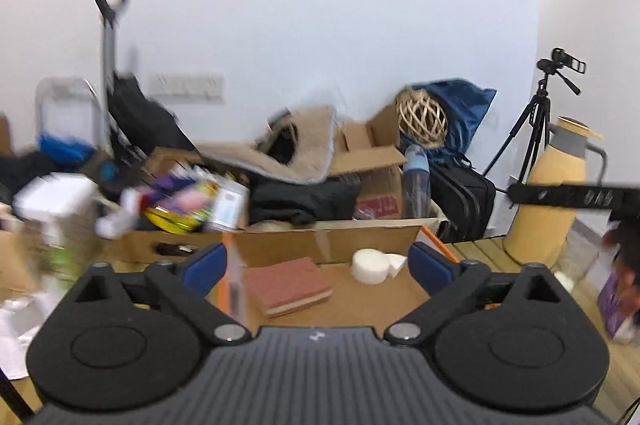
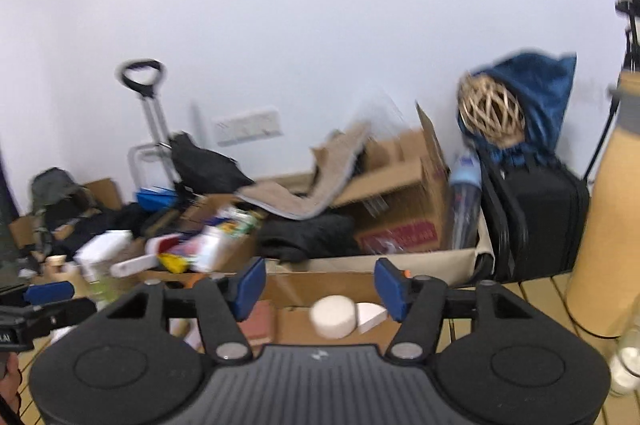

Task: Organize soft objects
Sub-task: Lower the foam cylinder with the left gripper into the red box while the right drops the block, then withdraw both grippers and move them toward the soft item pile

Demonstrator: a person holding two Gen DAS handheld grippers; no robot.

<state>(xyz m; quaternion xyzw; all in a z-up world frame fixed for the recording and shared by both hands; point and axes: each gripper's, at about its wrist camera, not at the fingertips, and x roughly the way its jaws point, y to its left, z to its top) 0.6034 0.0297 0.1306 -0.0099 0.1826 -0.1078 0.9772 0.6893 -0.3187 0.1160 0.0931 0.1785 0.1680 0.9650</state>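
An open cardboard box sits on the wooden table just ahead. In it lie a reddish-brown sponge block, a round white sponge and a white wedge-shaped piece. My left gripper is open and empty, held above the box. In the right wrist view my right gripper is open and empty above the same box, with the round white sponge and white wedge between its fingers and the reddish sponge to the left.
A tan thermos jug stands on the table at right. Beyond the table is floor clutter: cardboard boxes, a beige mat, a wicker ball, a black case, a trolley, a tripod. The other gripper shows at left.
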